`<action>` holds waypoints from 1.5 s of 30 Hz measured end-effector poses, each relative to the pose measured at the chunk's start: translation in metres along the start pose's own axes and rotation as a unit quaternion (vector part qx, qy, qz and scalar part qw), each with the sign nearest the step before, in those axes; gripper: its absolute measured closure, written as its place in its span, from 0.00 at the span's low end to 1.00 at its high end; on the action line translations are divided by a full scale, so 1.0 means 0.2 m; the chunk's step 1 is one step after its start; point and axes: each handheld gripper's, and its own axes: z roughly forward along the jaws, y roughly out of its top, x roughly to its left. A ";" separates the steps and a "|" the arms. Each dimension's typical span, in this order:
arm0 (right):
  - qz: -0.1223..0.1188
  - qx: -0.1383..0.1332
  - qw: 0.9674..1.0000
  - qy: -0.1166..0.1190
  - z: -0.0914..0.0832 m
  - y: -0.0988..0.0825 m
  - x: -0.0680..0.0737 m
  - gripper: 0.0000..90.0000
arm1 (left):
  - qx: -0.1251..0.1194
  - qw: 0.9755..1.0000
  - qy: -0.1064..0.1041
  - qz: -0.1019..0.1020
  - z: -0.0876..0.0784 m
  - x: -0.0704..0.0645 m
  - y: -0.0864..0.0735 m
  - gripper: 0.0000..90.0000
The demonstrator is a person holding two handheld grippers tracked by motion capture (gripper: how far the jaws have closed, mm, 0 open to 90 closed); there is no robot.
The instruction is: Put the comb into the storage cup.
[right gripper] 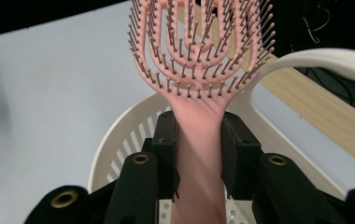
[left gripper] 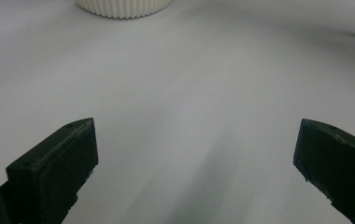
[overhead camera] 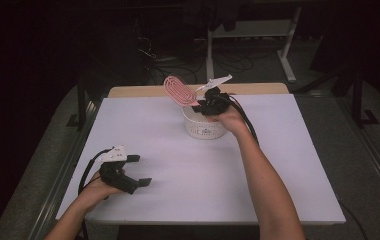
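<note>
A pink brush (right gripper: 199, 93) is pinched by its handle between the jaws of the right gripper (overhead camera: 205, 103), held above a white basket (overhead camera: 204, 127) at the far middle of the table (overhead camera: 278, 165). The left gripper (overhead camera: 137, 172) is held spread wide over the near left of the table, with nothing between its jaws.

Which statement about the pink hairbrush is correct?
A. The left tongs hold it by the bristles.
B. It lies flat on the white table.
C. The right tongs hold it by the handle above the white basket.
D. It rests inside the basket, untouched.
C: in the right gripper view the right tongs are closed on the handle of the pink hairbrush, with the white basket just below, while the left tongs are open and empty.
</note>
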 end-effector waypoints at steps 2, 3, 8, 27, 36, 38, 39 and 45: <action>-0.002 0.008 1.000 0.000 0.01 0.00 0.00 0.76 | 0.000 1.000 0.000 0.001 0.00 0.00 0.00 0.00; -0.006 0.012 1.000 -0.002 0.01 0.00 0.00 0.76 | -0.001 1.000 0.000 0.000 0.00 0.00 0.00 0.00; -0.008 0.031 0.999 -0.003 0.02 0.00 0.01 0.76 | 0.000 1.000 0.000 0.000 0.00 0.00 0.00 0.00; 0.003 0.067 0.998 0.006 0.01 0.01 -0.01 0.53 | 0.000 1.000 0.001 0.001 0.00 0.00 0.00 0.00; 0.006 0.072 0.997 -0.001 -0.07 -0.01 -0.02 0.38 | 0.001 1.000 -0.001 0.000 0.00 0.00 0.00 0.00; 0.011 0.063 0.998 -0.001 -0.10 0.00 -0.03 0.37 | 0.000 1.000 0.000 -0.001 0.00 0.00 0.00 0.00; 0.011 0.060 0.998 -0.001 -0.11 0.00 -0.03 0.36 | 0.000 1.000 0.000 -0.001 0.00 0.00 0.00 0.00; 0.028 0.048 0.998 0.001 -0.18 0.00 -0.03 0.33 | -0.002 1.000 0.000 -0.003 0.00 0.00 0.00 0.00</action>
